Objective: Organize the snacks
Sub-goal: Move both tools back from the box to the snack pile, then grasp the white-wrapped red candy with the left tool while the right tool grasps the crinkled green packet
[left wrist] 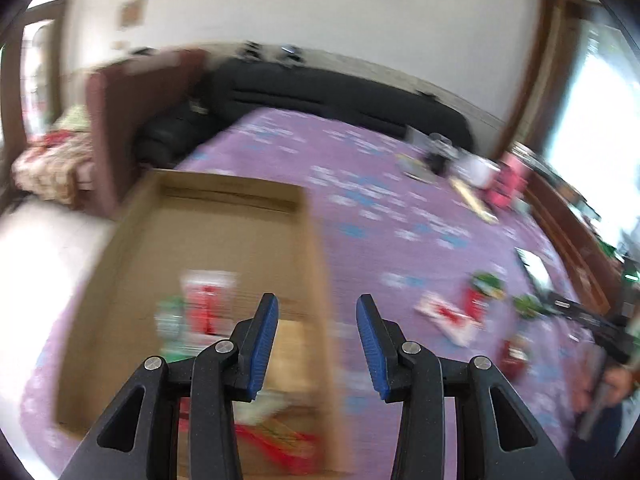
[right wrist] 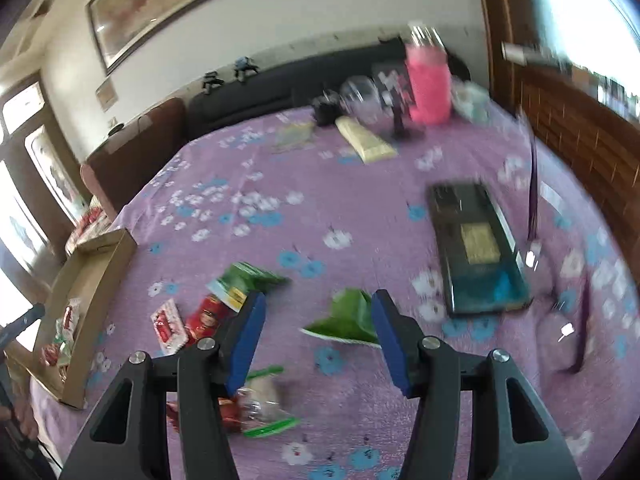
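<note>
A shallow cardboard box (left wrist: 224, 236) lies on the purple flowered tablecloth (left wrist: 400, 216), with several snack packets in it, among them a red-and-white packet (left wrist: 206, 300). My left gripper (left wrist: 318, 302) hangs open over the box's right wall, nothing between its blue pads. Loose snacks lie to its right: a white-and-red packet (left wrist: 446, 316) and a green packet (left wrist: 486, 284). In the right wrist view my right gripper (right wrist: 319, 296) is open above the cloth, empty. A green packet (right wrist: 346, 316) lies just beyond, near the right finger. A second green packet (right wrist: 248, 278), a red packet (right wrist: 208, 314) and a clear packet (right wrist: 260, 402) lie left and below.
The box (right wrist: 100, 264) sits at the table's left edge. A dark flat book or tablet (right wrist: 476, 248) lies to the right, a cable (right wrist: 534, 184) beyond it. At the far side stand a pink bottle (right wrist: 428, 84), glassware and a pale packet (right wrist: 366, 140). A dark sofa runs behind the table.
</note>
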The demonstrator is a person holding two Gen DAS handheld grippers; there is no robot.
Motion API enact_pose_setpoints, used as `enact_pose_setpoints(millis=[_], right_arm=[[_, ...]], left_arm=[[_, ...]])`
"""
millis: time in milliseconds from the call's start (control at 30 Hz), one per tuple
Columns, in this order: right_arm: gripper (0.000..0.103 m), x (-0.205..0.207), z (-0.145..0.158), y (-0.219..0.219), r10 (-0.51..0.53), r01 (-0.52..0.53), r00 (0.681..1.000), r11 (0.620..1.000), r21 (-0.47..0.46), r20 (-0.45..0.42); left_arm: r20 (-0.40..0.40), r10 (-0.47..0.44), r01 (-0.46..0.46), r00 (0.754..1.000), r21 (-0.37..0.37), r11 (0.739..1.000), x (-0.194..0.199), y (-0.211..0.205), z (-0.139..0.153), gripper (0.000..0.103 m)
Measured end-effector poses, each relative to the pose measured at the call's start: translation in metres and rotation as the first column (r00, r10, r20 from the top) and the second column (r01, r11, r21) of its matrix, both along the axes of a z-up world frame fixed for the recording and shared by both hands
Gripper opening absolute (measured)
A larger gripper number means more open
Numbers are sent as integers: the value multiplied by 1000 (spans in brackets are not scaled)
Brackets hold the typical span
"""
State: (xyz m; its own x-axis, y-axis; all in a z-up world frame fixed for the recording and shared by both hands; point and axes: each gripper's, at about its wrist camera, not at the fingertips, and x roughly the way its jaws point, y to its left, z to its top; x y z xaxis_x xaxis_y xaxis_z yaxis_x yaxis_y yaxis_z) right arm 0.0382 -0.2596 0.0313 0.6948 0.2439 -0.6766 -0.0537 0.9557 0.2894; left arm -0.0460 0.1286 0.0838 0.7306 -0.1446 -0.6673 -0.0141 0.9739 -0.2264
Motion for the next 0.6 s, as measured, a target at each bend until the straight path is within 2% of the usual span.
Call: enact_pose_setpoints(millis=[67, 200, 333, 433, 600], right_arm=[[51, 3, -3, -4, -12, 11, 1000, 1000, -24, -19], [50, -3, 3, -7, -30, 32, 999, 999, -44, 38], [50, 0, 0, -9, -39, 39, 999, 999, -1, 25], [50, 0, 2, -10, -45, 45, 998, 999, 3, 39], [50, 0, 3, -9, -41, 41, 998, 999, 6, 46]], left_arm=[[-50, -97, 95, 994, -42, 995, 14, -31, -3, 49], [-154, -213, 195, 965, -125, 973, 46, -79, -21, 49], [-247, -239, 192, 939, -199, 961, 72, -102, -44, 49], [-282, -229, 165, 932, -234, 958, 85, -110, -57, 49], [-289, -185, 130, 939, -200, 971, 98, -122, -59, 48]])
